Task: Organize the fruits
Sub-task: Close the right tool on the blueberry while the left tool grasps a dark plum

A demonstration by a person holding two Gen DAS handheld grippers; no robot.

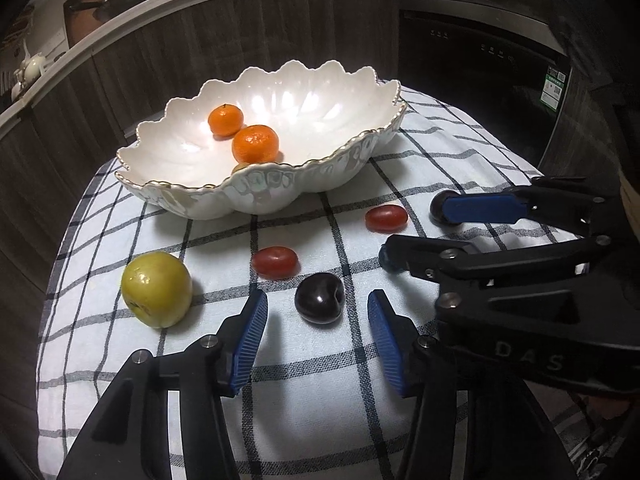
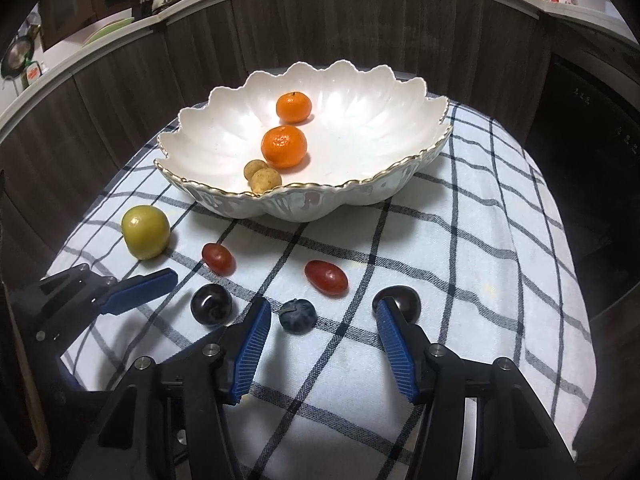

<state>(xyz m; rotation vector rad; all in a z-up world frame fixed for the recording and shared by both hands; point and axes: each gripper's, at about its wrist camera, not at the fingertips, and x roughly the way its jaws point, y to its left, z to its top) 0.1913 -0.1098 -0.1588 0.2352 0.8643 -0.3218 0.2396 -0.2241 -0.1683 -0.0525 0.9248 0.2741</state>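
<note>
A white scalloped bowl (image 1: 192,160) (image 2: 400,188) holds two mandarins (image 1: 255,144) (image 2: 284,146) and two small tan fruits (image 2: 266,179). On the checked cloth lie a yellow-green fruit (image 1: 156,289) (image 2: 145,232), two red cherry tomatoes (image 1: 275,262) (image 2: 325,277), two dark cherries and a blueberry (image 2: 297,315). My left gripper (image 1: 318,314) is open, its fingers either side of a dark cherry (image 1: 319,298) (image 2: 211,304). My right gripper (image 2: 324,316) (image 1: 412,232) is open around the blueberry, with the second cherry (image 2: 400,300) beside its right fingertip.
The checked cloth (image 1: 320,380) (image 2: 460,280) covers a small round table whose edges drop off on all sides. Dark wood cabinets (image 1: 240,40) and a black appliance (image 1: 480,80) stand behind. Counters with kitchenware run above.
</note>
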